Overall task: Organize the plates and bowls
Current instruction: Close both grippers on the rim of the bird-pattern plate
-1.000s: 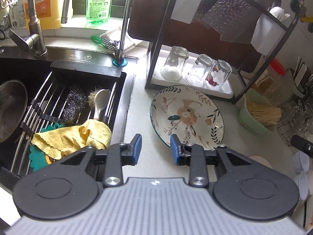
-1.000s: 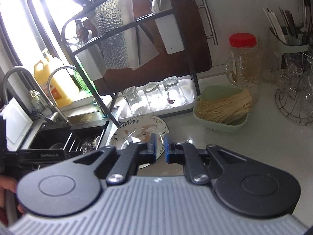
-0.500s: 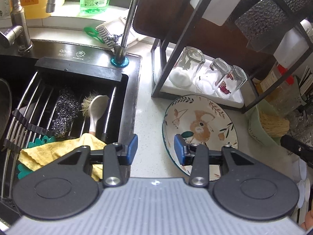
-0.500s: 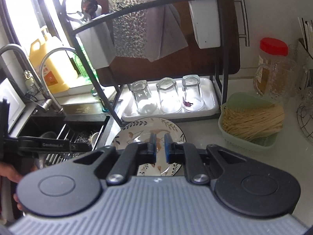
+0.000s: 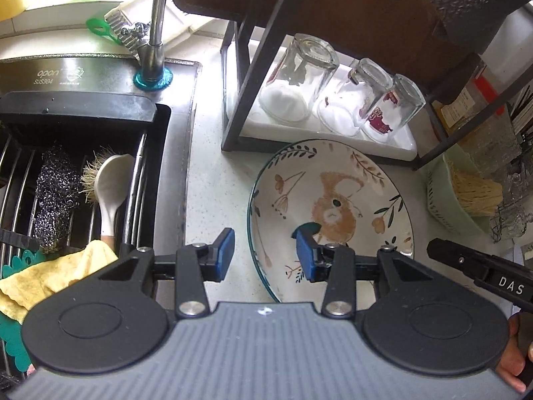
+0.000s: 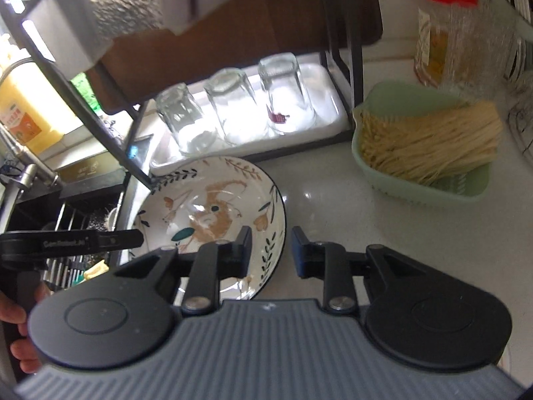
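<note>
A shallow plate [image 5: 333, 206] painted with a squirrel and leaves lies flat on the pale counter in front of a black rack. My left gripper [image 5: 265, 255] stands open just above the plate's left rim. One pad is over the counter and the other over the plate's inside, neither pressing on it. In the right wrist view the same plate [image 6: 206, 206] sits lower left. My right gripper [image 6: 271, 250] straddles its right rim and its jaws are opening, pads clear of the rim. Each gripper shows in the other's view: the right gripper's finger [image 5: 479, 266] and the left gripper's finger [image 6: 83, 241].
Three upturned glasses [image 5: 336, 93] stand on a white tray under the black rack [image 5: 263, 53]. The sink [image 5: 83, 180] at left holds steel wool, a brush and a yellow cloth. A green basket of noodles [image 6: 426, 146] and a red-lidded jar [image 6: 443, 30] sit to the right.
Both grippers have come down and forward toward the plate, which now looks larger. The right gripper's jaws went from shut to apart. The left jaws widened slightly.
</note>
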A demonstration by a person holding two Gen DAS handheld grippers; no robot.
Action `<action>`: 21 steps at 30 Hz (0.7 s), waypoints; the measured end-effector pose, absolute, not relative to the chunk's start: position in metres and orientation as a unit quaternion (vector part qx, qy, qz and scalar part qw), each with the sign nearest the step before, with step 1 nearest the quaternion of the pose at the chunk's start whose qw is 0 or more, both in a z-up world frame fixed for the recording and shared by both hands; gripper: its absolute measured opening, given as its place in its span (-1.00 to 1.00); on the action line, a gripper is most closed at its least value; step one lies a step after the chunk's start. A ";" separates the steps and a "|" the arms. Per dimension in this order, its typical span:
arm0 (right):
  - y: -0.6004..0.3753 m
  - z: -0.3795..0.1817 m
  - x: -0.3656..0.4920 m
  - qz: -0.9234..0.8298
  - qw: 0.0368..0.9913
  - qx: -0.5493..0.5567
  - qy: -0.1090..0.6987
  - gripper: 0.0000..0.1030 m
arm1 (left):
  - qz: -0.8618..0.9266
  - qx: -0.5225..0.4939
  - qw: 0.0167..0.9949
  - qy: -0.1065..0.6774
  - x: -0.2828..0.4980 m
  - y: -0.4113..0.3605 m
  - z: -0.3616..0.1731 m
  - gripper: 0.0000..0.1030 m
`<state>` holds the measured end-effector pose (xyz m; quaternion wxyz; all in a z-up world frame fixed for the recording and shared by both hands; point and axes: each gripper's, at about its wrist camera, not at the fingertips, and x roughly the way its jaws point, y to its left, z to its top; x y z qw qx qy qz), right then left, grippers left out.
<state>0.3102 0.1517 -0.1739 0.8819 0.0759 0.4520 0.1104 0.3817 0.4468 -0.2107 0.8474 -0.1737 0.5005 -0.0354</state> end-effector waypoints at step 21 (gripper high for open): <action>0.155 -0.215 0.346 0.092 0.851 0.146 0.495 -0.63 | -0.087 -0.154 0.837 0.519 0.419 0.448 -0.231 -0.40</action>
